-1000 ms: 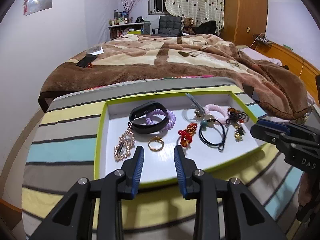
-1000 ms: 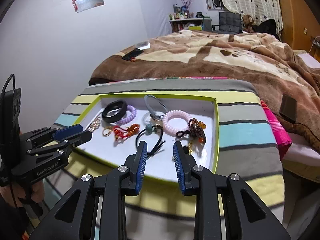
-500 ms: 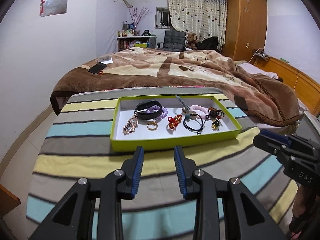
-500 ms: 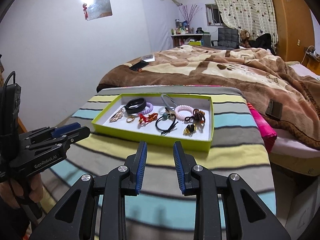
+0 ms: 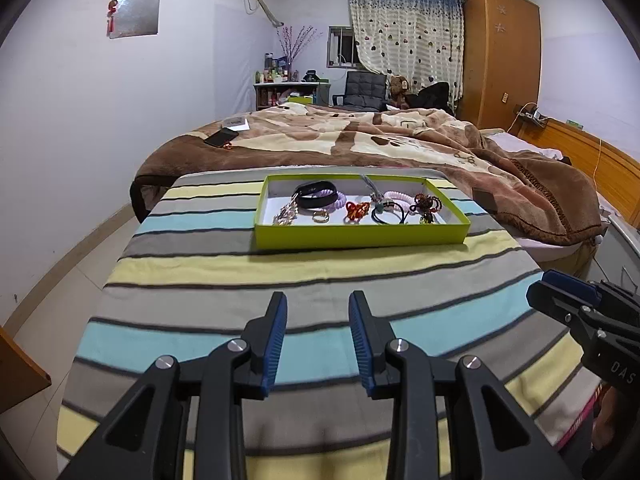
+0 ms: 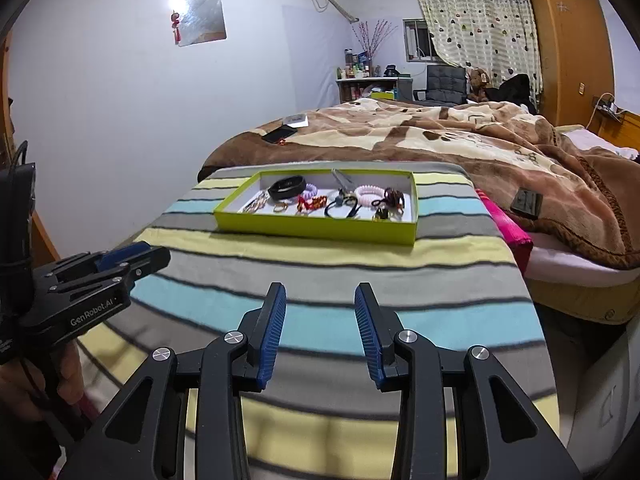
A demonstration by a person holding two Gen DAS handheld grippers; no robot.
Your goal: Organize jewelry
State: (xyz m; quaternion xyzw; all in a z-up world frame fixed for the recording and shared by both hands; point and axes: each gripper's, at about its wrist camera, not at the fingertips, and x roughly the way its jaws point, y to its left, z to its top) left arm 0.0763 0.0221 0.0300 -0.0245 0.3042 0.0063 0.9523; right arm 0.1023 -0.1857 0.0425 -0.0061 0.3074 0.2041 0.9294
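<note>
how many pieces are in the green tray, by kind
Tray contents:
Coil hair ties: 2, purple and pink
Black band: 1
Black elastic tie: 1
Gold ring: 1
Gold chain piece: 1
Red knot charm: 1
Dark bead bracelet: 1
Grey clip: 1
Total: 9; one small piece by the beads is unclear, not counted

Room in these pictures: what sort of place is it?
Most likely a bedroom in a home: a bed under a brown blanket, a wooden wardrobe, and a curtained window.

Lime-green tray (image 5: pixel 360 236) on striped cloth, mixed jewelry (image 5: pixel 356 206) scattered inside
</note>
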